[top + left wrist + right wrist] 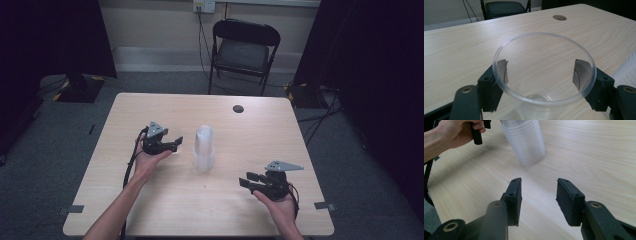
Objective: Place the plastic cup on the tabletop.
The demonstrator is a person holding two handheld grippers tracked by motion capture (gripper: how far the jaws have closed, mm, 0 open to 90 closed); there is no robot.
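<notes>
Between your left gripper's [544, 82] jaws sits a single clear cup [544, 75], rim toward the camera, pads pressed on its wall from both sides, so you're holding it, just left of the cup stack [204, 148]. The stack stands upright near the middle of the table [150, 210]. My read: one cup is separated and now needs placing. Next move calls for carrying it to bare wood well apart from the stack, setting it base-down, then easing the jaws apart gently; thin plastic will flex. Your left hand [150, 161] is palm-up under the gripper, pointing right at the stack. Your right gripper [538, 195] idles near the front right, jaws spread and empty, aimed at the stack.
</notes>
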